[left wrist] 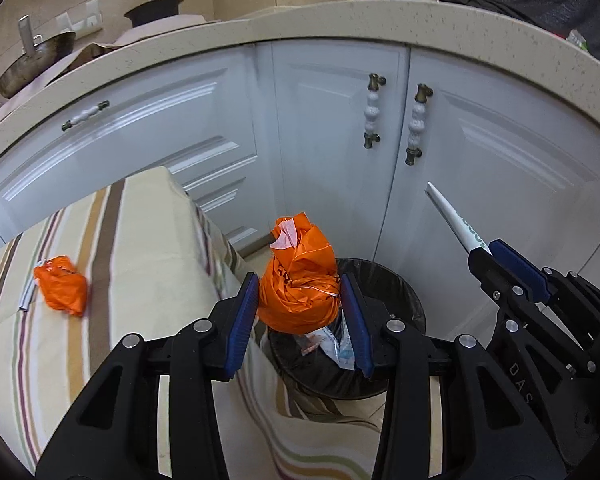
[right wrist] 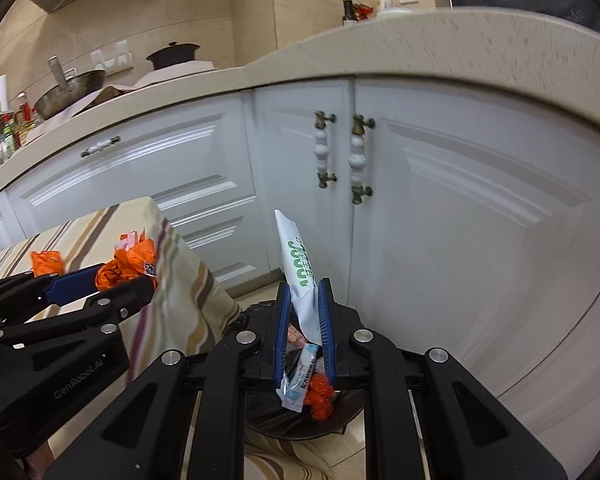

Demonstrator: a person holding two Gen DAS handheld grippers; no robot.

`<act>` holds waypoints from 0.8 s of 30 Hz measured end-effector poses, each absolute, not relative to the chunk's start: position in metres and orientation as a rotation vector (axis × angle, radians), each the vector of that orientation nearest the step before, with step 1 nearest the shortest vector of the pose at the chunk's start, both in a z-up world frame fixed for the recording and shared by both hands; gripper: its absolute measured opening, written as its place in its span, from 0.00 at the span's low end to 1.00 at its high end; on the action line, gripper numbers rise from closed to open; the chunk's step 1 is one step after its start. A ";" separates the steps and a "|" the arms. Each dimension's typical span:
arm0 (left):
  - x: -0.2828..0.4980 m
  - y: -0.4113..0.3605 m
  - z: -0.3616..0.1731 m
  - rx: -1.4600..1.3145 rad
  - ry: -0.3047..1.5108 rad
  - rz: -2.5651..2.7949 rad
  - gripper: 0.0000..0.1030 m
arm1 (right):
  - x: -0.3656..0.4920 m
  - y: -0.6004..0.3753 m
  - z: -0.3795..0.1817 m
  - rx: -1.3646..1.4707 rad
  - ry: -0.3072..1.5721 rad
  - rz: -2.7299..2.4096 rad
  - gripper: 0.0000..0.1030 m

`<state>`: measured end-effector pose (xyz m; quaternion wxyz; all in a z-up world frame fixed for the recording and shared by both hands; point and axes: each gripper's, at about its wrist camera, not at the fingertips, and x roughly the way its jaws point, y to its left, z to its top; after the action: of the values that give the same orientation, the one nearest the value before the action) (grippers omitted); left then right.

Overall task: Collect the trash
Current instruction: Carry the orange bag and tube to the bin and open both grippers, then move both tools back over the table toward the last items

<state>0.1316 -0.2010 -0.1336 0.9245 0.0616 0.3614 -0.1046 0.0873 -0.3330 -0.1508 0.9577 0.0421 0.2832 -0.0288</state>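
I have both hands loaded over the bin [left wrist: 404,304], so I judge the job past halfway but not finished.

Nearest to me, my left gripper [left wrist: 302,312] has its jaws closed around a crumpled orange bag [left wrist: 300,280], held directly above the bin's open mouth, ready to drop. My right gripper [right wrist: 305,320] has its jaws narrow and clamped on a white wrapper [right wrist: 298,264] with green print, which stands up from the jaws and leans slightly left; it too hangs over the bin.

Below them, the black-lined bin already holds trash: a white-and-blue packet [right wrist: 298,380] and some orange plastic [right wrist: 320,394]. There may be more underneath, but the grippers hide much of the inside, so I cannot count its contents surely.

Further off to the left, on the striped tabletop [left wrist: 140,248], one more orange bag [left wrist: 62,286] lies waiting, with a small pale strip [left wrist: 28,294] just beside it.

My count: two grippers, each holding one piece; one bin; two orange bags outside the bin, one held and one on the tabletop; one white wrapper; one pale strip. What remains, as I see it, is two releases and then those last pieces on the cloth.
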 end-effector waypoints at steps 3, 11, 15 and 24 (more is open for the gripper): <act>0.144 -0.212 -0.143 0.133 0.759 -0.217 0.40 | 0.095 -0.341 -0.158 0.101 0.583 -0.062 0.15; 0.174 -0.230 -0.163 0.145 0.787 -0.202 0.58 | 0.123 -0.361 -0.184 0.155 0.627 -0.066 0.35; 0.182 -0.227 -0.168 0.133 0.811 -0.206 0.59 | 0.127 -0.368 -0.189 0.180 0.642 -0.066 0.38; 0.173 -0.200 -0.147 0.102 0.778 -0.201 0.64 | 0.125 -0.352 -0.175 0.158 0.629 -0.040 0.39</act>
<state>0.1729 -0.1996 -0.1468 0.9190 0.0495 0.3786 -0.0980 0.1249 -0.3516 -0.1751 0.9477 0.0777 0.3090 -0.0195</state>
